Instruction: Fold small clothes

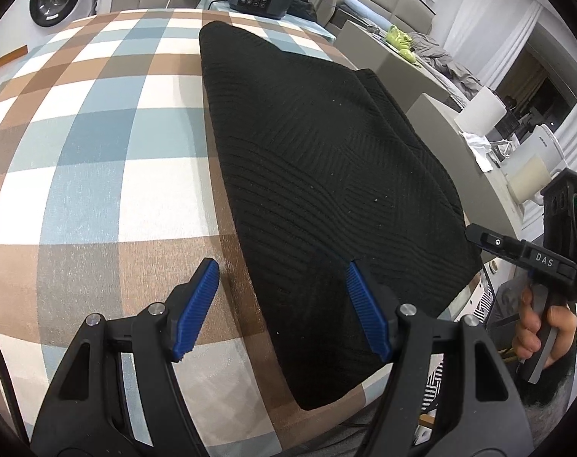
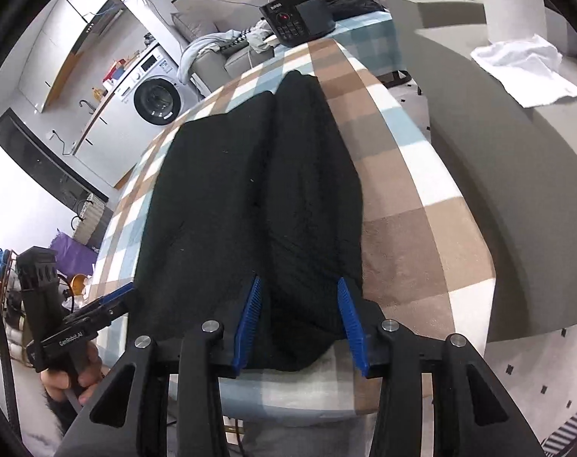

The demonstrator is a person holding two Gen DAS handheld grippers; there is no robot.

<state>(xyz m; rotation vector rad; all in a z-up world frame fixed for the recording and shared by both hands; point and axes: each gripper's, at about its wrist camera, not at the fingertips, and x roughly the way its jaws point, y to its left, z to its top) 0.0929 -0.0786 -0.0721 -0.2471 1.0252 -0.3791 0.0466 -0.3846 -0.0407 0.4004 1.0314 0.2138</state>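
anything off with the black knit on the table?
Slightly. The black knit garment lies skewed to the checked tablecloth, with a lengthwise ridge down its middle and its near right corner past the table edge. No damage or spill. Both tongs are open, neither gripping it.

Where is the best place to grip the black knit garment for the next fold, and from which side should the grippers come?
Probably at the near hem of the black knit garment, from the table edge closest to the person. That edge lies flat and free on the checked tablecloth, and both grippers already point at it: the left gripper open over its left border, the right gripper open above its near right part.
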